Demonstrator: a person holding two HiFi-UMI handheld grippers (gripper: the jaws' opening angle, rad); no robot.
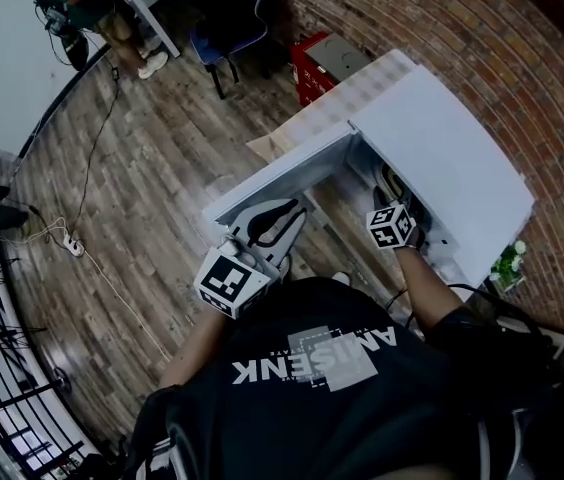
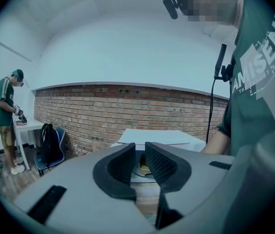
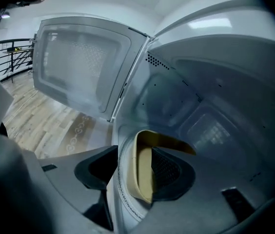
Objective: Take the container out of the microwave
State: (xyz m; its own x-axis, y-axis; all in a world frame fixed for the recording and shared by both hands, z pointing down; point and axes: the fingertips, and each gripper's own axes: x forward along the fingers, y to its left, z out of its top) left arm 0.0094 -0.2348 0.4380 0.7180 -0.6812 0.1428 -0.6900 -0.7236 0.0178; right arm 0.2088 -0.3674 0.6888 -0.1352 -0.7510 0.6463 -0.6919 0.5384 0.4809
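Both right gripper fingers are pinched on the container wall, inside the microwave. Grasp step is judged done; a level withdrawal is needed next. Left gripper fingers are held slightly apart, empty.

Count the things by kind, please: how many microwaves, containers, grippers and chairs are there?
microwave: 1
yellow container: 1
left gripper and right gripper: 2
blue chair: 1
Total: 5
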